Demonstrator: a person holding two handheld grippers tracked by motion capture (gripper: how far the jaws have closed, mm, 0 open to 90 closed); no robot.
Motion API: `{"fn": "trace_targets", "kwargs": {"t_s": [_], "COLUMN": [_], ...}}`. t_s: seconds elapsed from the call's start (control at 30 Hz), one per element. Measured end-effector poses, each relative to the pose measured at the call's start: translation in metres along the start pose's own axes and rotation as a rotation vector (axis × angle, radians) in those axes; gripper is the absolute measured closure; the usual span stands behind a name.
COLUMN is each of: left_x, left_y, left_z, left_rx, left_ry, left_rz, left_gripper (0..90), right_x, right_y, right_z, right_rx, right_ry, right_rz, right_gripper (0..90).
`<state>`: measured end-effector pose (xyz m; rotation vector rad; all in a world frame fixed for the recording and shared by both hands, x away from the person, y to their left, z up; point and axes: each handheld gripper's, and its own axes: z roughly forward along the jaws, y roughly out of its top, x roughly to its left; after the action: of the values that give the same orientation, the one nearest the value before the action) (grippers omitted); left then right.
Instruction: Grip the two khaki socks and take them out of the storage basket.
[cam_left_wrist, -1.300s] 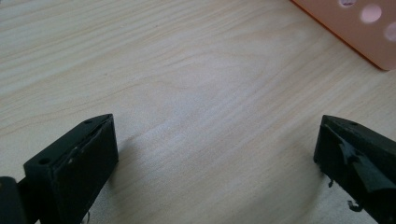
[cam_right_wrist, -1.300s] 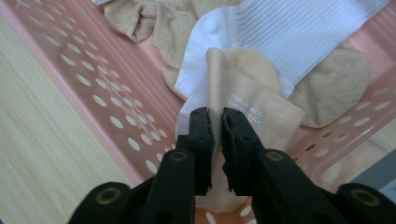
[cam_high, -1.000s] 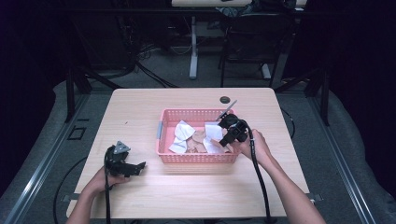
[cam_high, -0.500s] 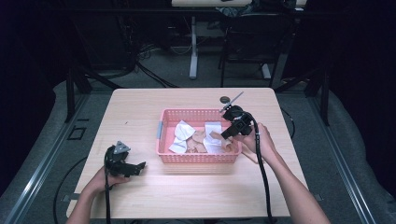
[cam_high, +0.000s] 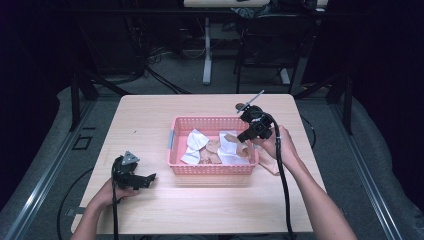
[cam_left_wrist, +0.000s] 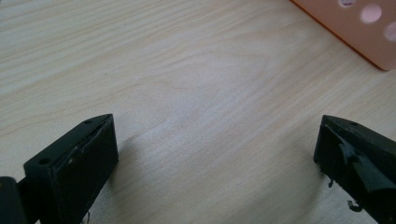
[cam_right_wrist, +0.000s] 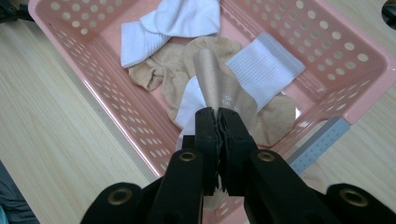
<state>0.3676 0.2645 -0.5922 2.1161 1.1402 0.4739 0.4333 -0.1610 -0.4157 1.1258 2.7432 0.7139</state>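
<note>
A pink perforated basket (cam_high: 175, 125) stands mid-table with white and tan socks in it. My right gripper (cam_high: 248, 134) hovers over its right end, shut on a tan sock (cam_high: 244, 148) that hangs from the jaws. In the right gripper view the jaws (cam_right_wrist: 217, 114) pinch that tan sock (cam_right_wrist: 210, 70) above the basket (cam_right_wrist: 116, 107), with white socks (cam_right_wrist: 180, 18) and another tan one (cam_right_wrist: 154, 70) lying below. My left gripper (cam_high: 146, 179) rests on the table at the front left, open. Its jaws (cam_left_wrist: 217, 140) stand wide apart over bare wood.
A small dark round object (cam_high: 240, 106) lies on the table behind the basket. The basket has grey handles at its ends (cam_high: 171, 139). A corner of the basket (cam_left_wrist: 355, 23) lies ahead of the left gripper. Dark floor and cables surround the table.
The right gripper has risen a little and drawn back over the basket's right end, with the tan sock pulled up in it. The left gripper has stayed put.
</note>
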Motion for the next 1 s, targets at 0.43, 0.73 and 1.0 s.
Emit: {"fn": "trace_targets", "kwargs": {"t_s": [0.43,0.73,1.0], "left_x": [0.0,0.0,0.0], "left_y": [0.0,0.0,0.0], "left_z": [0.0,0.0,0.0], "left_rx": [0.0,0.0,0.0], "left_ry": [0.001,0.001,0.0], "left_rz": [0.001,0.0,0.0], "left_gripper": [0.0,0.0,0.0], "right_x": [-0.003,-0.01,-0.019], "right_y": [0.003,-0.004,-0.013], "right_z": [-0.036,-0.059,-0.07], "right_rx": [-0.068,-0.1,-0.114], "right_ry": [-0.026,-0.051,-0.066], "right_rz": [0.016,0.042,0.064], "right_gripper": [86.9,86.9,86.9]}}
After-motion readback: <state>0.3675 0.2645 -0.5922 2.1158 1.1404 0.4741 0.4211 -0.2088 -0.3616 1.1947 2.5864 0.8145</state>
